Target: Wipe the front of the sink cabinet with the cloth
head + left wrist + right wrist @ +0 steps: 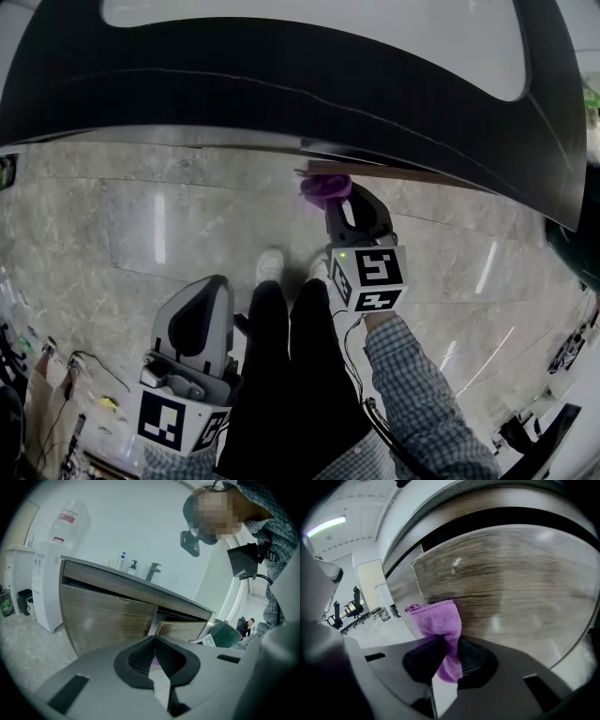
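In the head view my right gripper (330,202) points at the sink cabinet's wooden door edge (394,172), under the black countertop (281,84). It is shut on a purple cloth (323,189). In the right gripper view the cloth (439,620) bunches up out of the pads (476,660) and meets the wood-grain door front (511,583) near its left edge. My left gripper (212,289) hangs low beside the person's legs, shut and empty. Its view looks across at the cabinet front (108,620), where one door (180,630) stands ajar.
A white water dispenser (47,578) stands left of the cabinet. Soap bottles (123,562) and a faucet (152,571) sit on the counter. A dark green bin (226,632) is to the right. Cables (84,361) lie on the marble floor; shoes (270,265) stand near the cabinet.
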### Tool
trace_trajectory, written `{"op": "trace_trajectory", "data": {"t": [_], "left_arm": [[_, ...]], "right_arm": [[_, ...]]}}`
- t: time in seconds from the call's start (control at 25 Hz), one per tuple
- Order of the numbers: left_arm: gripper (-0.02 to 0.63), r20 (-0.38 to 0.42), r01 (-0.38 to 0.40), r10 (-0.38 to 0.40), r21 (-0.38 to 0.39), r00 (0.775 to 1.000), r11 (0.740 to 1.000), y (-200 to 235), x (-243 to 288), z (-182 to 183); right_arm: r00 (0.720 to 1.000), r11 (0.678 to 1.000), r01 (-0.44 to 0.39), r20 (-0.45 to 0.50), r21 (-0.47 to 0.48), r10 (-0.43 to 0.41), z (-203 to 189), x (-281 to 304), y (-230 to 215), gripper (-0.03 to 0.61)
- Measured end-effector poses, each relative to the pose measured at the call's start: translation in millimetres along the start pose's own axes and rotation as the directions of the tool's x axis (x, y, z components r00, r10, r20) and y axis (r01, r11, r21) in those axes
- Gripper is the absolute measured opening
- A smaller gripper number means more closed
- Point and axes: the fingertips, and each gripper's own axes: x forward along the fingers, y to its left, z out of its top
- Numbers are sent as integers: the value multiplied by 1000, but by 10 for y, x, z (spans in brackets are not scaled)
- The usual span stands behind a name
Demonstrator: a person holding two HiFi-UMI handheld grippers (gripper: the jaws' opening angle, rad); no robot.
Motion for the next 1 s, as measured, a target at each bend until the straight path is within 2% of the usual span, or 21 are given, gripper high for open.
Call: {"op": "trace_trajectory", "data": {"t": [0.2, 0.56, 1.0], "left_arm": [[11, -10, 12, -11, 15, 1000, 1000, -32, 7, -42], [11, -25, 71, -70, 31, 997, 997, -410, 253, -97], [11, -64, 114, -110, 60, 992, 992, -732, 403, -204]], "right_arm": [[998, 997, 67, 0, 40, -67, -64, -99, -218, 75], [987, 984, 159, 17, 84, -161, -145, -361, -842, 75], [959, 954, 278, 27, 111, -282, -246, -713, -1655, 75]]}}
